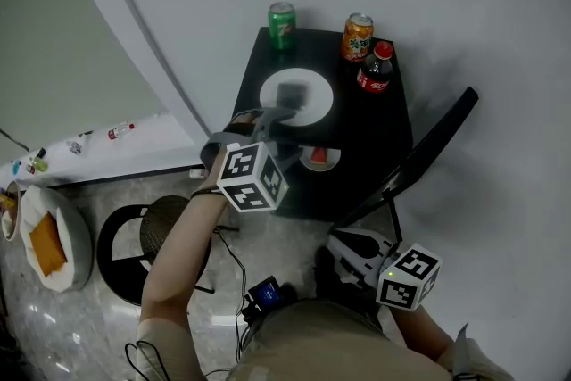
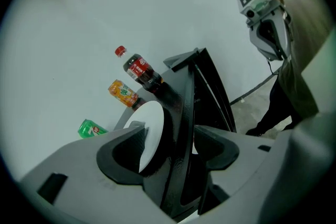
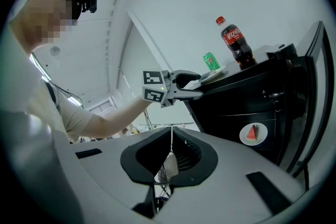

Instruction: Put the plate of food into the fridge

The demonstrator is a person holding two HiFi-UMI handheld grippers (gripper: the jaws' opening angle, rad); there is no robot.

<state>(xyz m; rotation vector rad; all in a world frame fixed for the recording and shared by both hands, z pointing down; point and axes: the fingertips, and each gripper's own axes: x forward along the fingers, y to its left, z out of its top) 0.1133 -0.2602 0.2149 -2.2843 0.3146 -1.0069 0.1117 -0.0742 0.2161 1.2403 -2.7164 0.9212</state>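
Note:
A white plate (image 1: 312, 98) lies on top of the small black fridge (image 1: 384, 116), beside a green can (image 1: 282, 24), an orange can (image 1: 358, 36) and a cola bottle (image 1: 376, 69). My left gripper (image 1: 287, 96) reaches over that plate's near rim with its jaws open; in the left gripper view the plate (image 2: 152, 131) and the fridge's top edge stand between the jaws of the left gripper (image 2: 170, 140). A small plate with a red watermelon slice (image 1: 318, 158) sits inside the fridge. My right gripper (image 3: 171, 135) hangs low in front of the fridge, shut and empty.
The fridge door (image 1: 424, 158) stands open to the right. A black round stool (image 1: 147, 238) is on the floor to the left, with a white cushion-like thing with an orange patch (image 1: 49, 238) beyond it. A cable and a small device (image 1: 265, 292) lie near my feet.

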